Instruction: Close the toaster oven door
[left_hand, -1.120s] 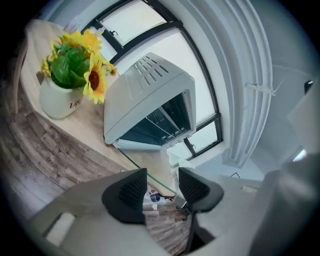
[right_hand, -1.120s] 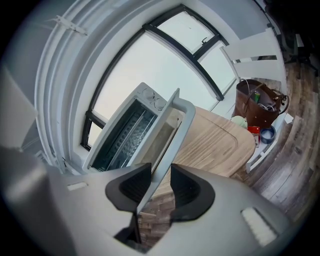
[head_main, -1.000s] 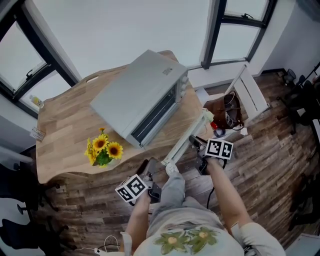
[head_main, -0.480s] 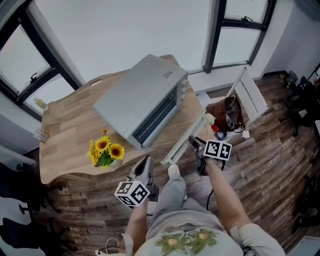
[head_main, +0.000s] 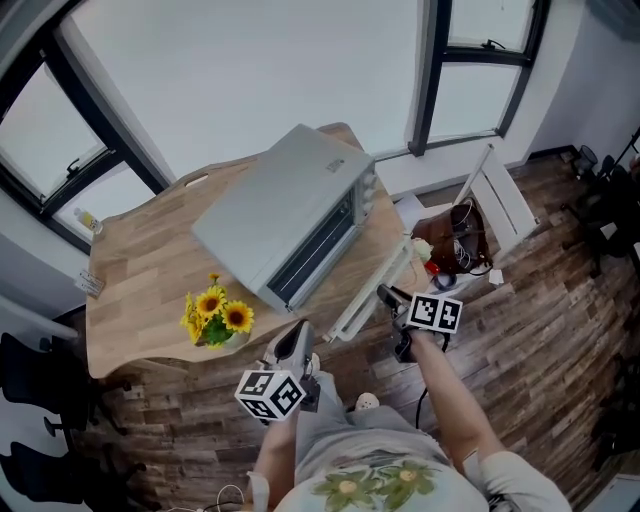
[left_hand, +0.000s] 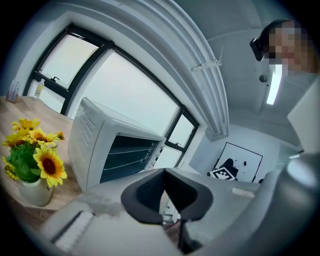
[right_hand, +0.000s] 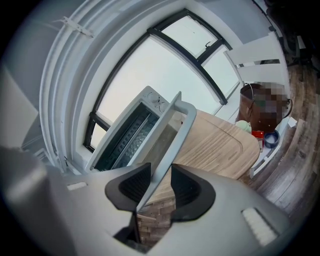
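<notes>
Two grippers: both show in the head view at the worktop's near edge, the right on the job, the left idle.
Task item: toaster oven (head_main: 290, 212) stands on the wooden worktop (head_main: 140, 270), its cavity facing the person and the racks exposed.
Door: door (right_hand: 162, 140) is open, swung out from the oven front so that it reaches past the worktop's edge.
Handle: door handle (head_main: 372, 285), a pale bar, runs along the door's outer edge.
Right gripper: right gripper (head_main: 385, 294) has its jaws partly closed onto the door handle; the bar crosses slantwise between the pads and appears to bear on both.
Left gripper: left gripper (head_main: 297, 338) has its jaws together with nothing between them. It hangs clear of the oven, just beside the vase of sunflowers (head_main: 215, 315).
Step in hand: grip on the handle looks made; the closing swing is not yet begun.
Progress: judged early, the door being fully open.
Next move calls for: carrying the handle up and in along the door's hinge arc until the door meets the oven front, then letting go.
Caution: the slanted seat of the bar may slip under load; a straight push could shift the oven on the worktop.
</notes>
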